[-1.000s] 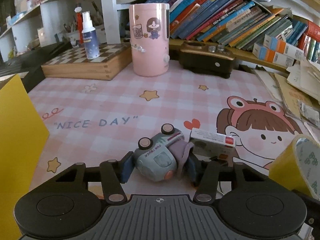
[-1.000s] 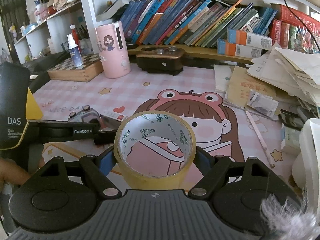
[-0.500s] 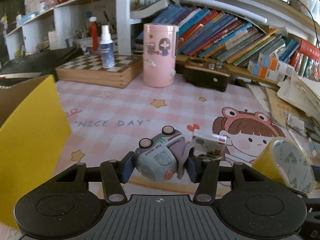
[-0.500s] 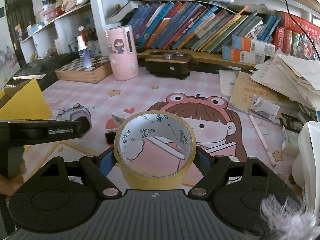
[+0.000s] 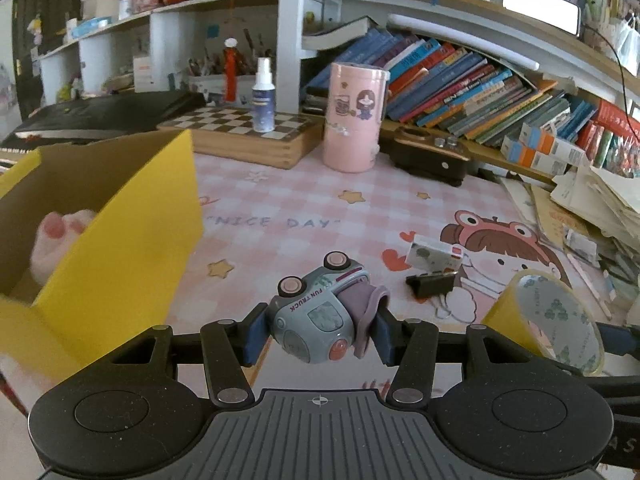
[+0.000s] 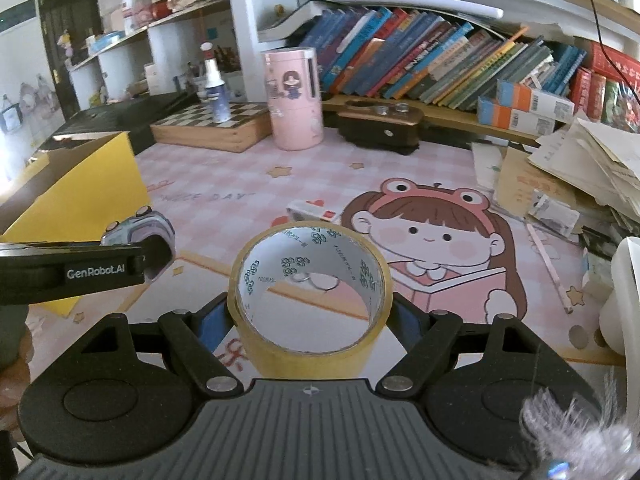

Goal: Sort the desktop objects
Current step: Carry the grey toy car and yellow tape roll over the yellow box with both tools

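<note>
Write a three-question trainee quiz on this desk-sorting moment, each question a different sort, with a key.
1. True or false: the left gripper is shut on the small grey-blue plastic toy truck.
2. Multiple choice: what does the right gripper hold?
A. a black binder clip
B. a roll of yellow packing tape
C. a white spray bottle
3. Fill in: the white spray bottle stands on the wooden ______.

Key
1. True: both blue pads press on its sides.
2. B: the black binder clip lies on the pink checked desk mat.
3. Chessboard box, left of the pink cylindrical container.
</note>
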Motion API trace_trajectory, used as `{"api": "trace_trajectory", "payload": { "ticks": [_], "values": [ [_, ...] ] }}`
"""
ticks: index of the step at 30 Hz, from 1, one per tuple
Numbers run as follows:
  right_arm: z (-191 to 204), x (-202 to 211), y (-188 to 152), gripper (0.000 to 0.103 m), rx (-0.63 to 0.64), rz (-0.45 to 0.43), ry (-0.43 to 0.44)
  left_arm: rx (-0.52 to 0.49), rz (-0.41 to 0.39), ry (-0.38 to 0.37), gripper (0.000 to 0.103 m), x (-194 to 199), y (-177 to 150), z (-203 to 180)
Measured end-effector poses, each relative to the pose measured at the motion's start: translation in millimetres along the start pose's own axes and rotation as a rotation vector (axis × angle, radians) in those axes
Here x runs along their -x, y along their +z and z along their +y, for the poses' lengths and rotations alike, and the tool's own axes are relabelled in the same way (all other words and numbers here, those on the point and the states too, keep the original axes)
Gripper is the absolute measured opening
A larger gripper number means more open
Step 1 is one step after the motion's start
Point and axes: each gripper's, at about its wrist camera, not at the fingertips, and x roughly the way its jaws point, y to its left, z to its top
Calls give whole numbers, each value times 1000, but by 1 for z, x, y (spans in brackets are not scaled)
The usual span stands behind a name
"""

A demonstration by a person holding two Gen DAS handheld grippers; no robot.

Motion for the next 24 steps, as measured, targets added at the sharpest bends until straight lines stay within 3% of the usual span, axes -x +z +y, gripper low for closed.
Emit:
{"api": "trace_trajectory", "payload": {
  "ticks": [24],
  "values": [
    [128, 44, -36, 80, 12, 27, 20, 46, -45, -22, 52, 91, -50, 116]
  ]
}}
